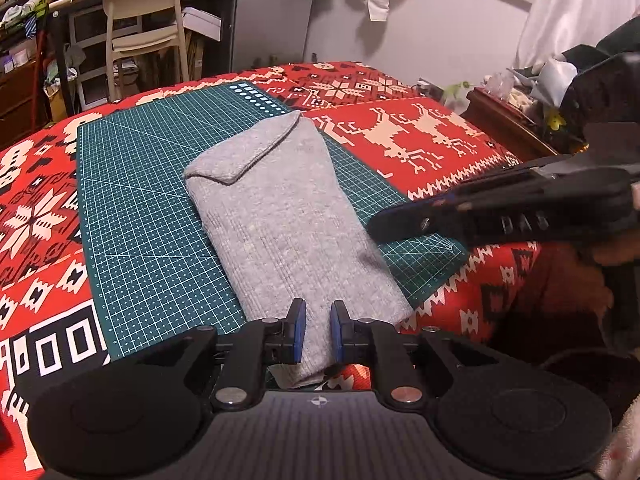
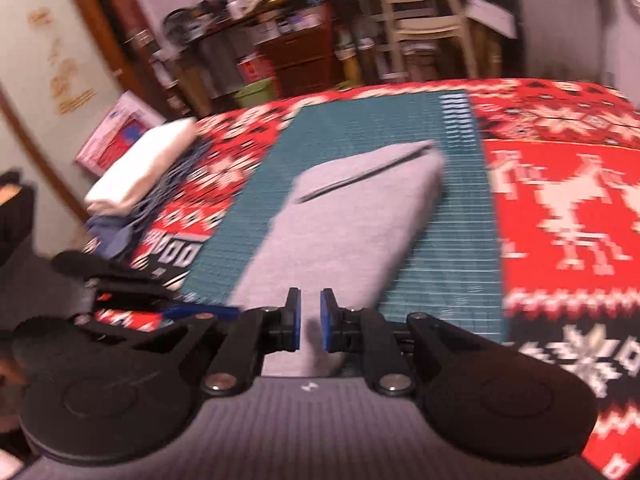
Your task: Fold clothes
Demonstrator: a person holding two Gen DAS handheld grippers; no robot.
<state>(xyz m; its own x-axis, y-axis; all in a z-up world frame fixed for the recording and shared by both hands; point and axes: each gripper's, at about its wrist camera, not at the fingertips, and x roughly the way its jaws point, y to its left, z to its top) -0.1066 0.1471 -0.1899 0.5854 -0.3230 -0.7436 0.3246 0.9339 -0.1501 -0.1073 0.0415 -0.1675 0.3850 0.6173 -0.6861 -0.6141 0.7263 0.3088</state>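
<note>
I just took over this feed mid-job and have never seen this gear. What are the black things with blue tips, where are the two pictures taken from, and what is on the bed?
Each picture comes from a camera on a handheld tool, looking forward along its two blue-padded fingers. A person holds one tool in each hand. The left tongs and right tongs both sit at the near end of a folded grey knit garment, slightly parted; neither is visibly clamping it. The garment lies on a green cutting mat over a red patterned blanket. The right view, which is blurred, also shows folded clothes stacked near the blanket's edge.
</note>
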